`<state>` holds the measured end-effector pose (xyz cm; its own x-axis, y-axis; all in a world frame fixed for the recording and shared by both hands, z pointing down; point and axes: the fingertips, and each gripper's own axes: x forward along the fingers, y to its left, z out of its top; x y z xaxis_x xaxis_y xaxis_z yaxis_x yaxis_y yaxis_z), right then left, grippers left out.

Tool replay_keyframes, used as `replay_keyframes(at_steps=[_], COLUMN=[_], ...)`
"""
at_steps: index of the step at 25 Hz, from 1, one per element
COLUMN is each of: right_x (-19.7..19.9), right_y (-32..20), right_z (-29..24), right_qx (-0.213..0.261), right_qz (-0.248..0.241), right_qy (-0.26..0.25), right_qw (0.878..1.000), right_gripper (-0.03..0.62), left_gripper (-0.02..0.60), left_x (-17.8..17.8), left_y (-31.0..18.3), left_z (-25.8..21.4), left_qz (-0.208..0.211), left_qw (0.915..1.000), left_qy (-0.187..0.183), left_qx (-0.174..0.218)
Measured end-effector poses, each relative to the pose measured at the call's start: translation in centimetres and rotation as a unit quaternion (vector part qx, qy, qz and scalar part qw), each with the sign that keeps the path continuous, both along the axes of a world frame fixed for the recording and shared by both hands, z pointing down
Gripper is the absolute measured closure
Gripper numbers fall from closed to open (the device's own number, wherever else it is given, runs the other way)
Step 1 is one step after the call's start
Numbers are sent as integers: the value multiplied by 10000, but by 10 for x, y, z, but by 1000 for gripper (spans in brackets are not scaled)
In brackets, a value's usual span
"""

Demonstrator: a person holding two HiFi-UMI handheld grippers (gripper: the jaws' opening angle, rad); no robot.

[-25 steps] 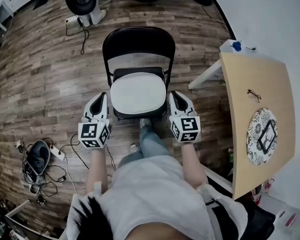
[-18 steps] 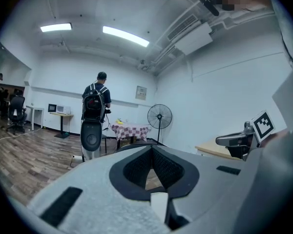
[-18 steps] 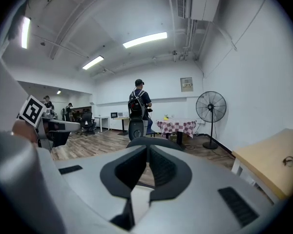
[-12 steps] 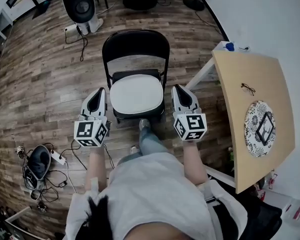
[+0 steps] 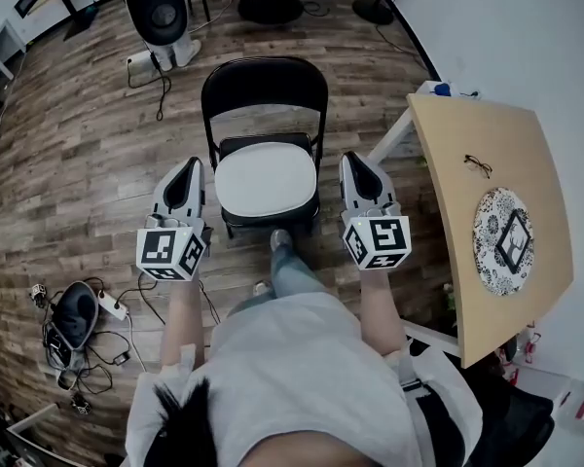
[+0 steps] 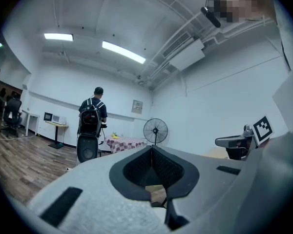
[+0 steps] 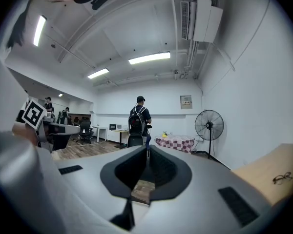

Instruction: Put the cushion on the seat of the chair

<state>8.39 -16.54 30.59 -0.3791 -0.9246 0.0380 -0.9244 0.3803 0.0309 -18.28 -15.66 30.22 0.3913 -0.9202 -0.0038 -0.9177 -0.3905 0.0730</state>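
A black folding chair (image 5: 264, 84) stands on the wooden floor in front of me. On its seat lies a white cushion (image 5: 266, 178), flat and untouched. My left gripper (image 5: 192, 164) hangs beside the chair's left edge, shut and holding nothing. To the right of the seat my right gripper (image 5: 351, 161) is also shut and empty. Both point level, away from me and past the chair. In the left gripper view the left gripper (image 6: 152, 148) has its jaws together; the right gripper view shows the same for the right gripper (image 7: 147, 149).
A wooden table (image 5: 457, 251) stands at the right with glasses (image 5: 478, 166) and a patterned plate (image 5: 507, 241). Cables and a dark device (image 5: 75, 309) lie on the floor at the left. Farther off are a person with a backpack (image 6: 91, 118) and a standing fan (image 6: 155, 129).
Both grippers have lifted away from the cushion's sides and drawn slightly outward and toward me. The cushion stays on the seat.
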Motion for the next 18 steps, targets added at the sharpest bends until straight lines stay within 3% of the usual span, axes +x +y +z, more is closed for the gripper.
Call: replay_keyframes(at_steps=[18], right_x=[-8], right_y=[31], right_z=[-22], right_qx=[322], right_qz=[74], right_qy=[0], right_qw=[9995], right_gripper=[571], left_gripper=[569], left_x=[-12], left_y=[33], left_z=[-22], left_qz=[-38], left_qw=[9990], left_qy=[271], left_qx=[341])
